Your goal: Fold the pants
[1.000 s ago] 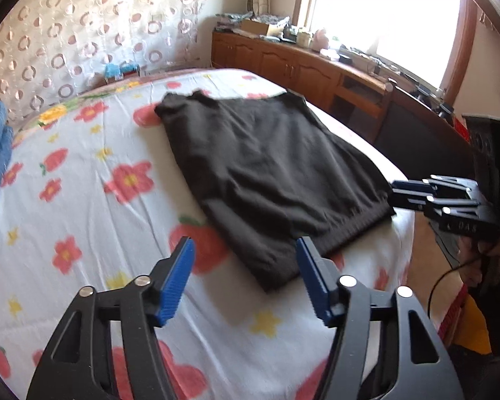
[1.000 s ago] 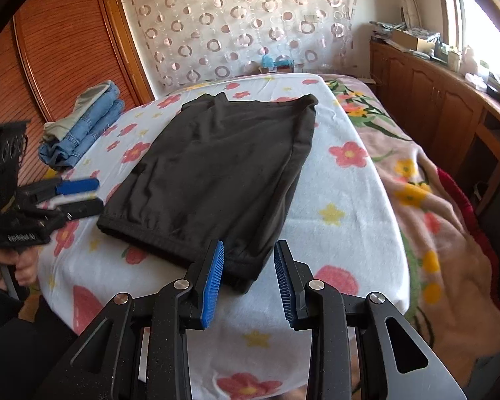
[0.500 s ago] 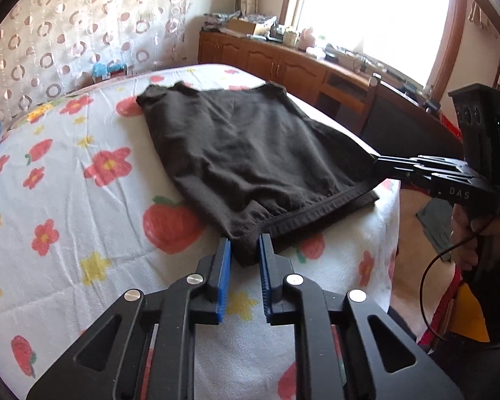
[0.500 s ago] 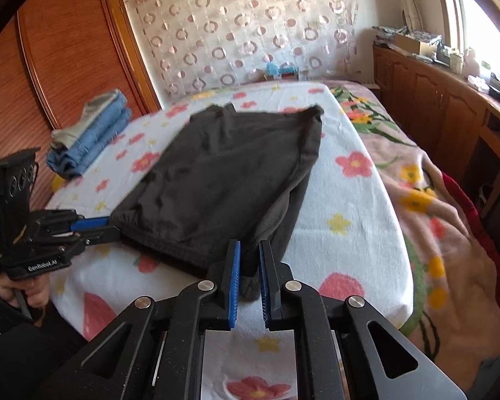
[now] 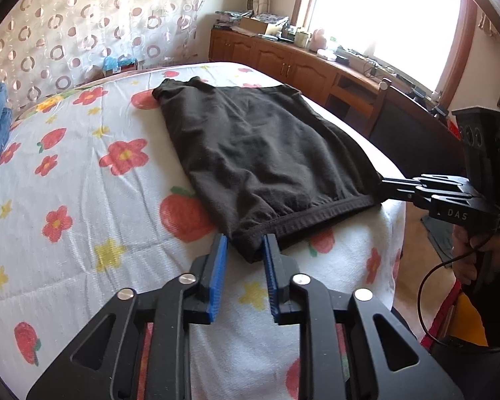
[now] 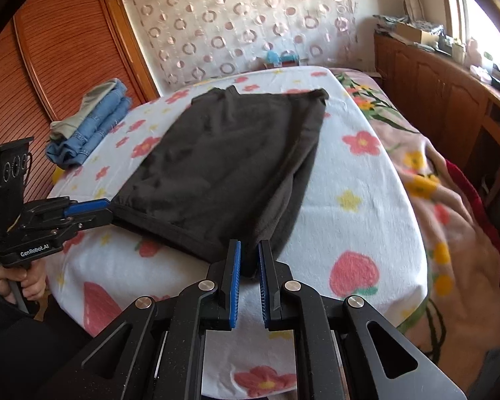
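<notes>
The black pants [image 5: 256,153] lie folded on the flowered bed sheet [image 5: 83,180], hem band toward me. My left gripper [image 5: 245,253] holds the near left corner of the hem band between its blue pads, which stand a little apart around the bunched cloth. My right gripper [image 6: 249,256] is shut on the near right corner of the pants [image 6: 230,163]. Each gripper shows in the other's view, the right [image 5: 386,188] and the left [image 6: 108,211], each at its corner of the band.
A stack of folded jeans [image 6: 93,123] lies at the bed's far left. A wooden cabinet [image 5: 300,63] with clutter runs under the window on the right. A wooden wardrobe [image 6: 60,50] stands on the left. A pink floral blanket [image 6: 426,180] hangs off the bed's right side.
Both grippers closed on the near corners of the hem band. The hem has lifted slightly and the left pads now sit a bit wider than half a second ago.
</notes>
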A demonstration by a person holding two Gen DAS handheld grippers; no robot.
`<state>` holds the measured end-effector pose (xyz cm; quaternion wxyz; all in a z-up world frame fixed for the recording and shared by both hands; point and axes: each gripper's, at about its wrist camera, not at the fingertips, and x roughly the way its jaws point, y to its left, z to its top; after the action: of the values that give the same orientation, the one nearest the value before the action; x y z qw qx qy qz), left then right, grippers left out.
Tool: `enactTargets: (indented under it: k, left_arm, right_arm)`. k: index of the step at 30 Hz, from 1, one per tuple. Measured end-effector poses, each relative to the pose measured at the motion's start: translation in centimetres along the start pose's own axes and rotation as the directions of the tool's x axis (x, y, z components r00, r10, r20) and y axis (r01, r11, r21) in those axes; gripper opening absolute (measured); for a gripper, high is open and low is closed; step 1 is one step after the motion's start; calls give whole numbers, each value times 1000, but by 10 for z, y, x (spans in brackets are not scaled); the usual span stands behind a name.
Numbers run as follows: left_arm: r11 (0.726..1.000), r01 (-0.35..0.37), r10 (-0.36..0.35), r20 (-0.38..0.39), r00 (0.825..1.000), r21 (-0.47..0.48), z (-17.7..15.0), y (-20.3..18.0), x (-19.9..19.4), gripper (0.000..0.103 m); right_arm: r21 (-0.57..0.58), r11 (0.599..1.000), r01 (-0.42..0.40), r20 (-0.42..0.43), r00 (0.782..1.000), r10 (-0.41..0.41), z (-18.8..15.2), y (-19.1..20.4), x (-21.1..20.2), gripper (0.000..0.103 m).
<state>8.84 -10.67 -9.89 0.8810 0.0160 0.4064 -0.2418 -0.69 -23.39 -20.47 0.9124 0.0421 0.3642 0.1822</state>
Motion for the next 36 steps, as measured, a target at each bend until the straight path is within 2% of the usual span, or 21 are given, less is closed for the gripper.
enactTargets:
  k: [2,5,9,11,14,17,18,21,24,34,35,36]
  left_arm:
    - [1000,-3,4,12,1000,-4,1,0,-2,33]
    - [1000,-7,7,39,999,-15,5,2,-7,52]
    - [1000,-10,10,49,999,-16,13,3,-6,56]
    - [1000,-19,20,68,997,-17,17,3,-6,56]
    - [999,-28,29,74,997,-18,19,3,-2,56]
    - [1000,-4,5,45,999,-25,16,4,5,55]
    - [1000,4,-3,33,999,-28,14,3,7,50]
    - [1000,5,-5,10,1000,-29,9,3,12,46]
    - [999,7,-7,-1,1000,-33,6,3,15,45]
    - [999,5,-5,9,1000,-35,3,2,16,45]
    - [999,4,-4,10,1000,-34,3,2,15,45]
    - [999,4,-3,11,1000,-33,3,1,15,45]
  right_arm:
    - [4,1000,-1,2,1000,1,2,0,1,10]
    - [2,1000,6,6,1000,-6,4,2,1,10]
    - [-2,1000,11,16,1000,-11,5,3,-3,11]
    - [-5,1000,16,25,1000,-16,4,2,-7,14]
    - [-13,999,38,47,998,-37,6,1,-11,30]
    - [-8,998,59,55,997,-58,7,-1,-10,35]
    - [-2,998,57,49,997,-57,7,-2,-8,35]
    - [9,998,56,20,998,-56,5,-3,2,35]
    - [7,999,49,-3,999,-49,4,-1,9,35]
    - [-18,996,85,11,996,-85,4,4,11,35]
    - [-20,996,84,11,996,-83,4,5,11,34]
    - [-26,997,78,8,997,-78,4,5,11,22]
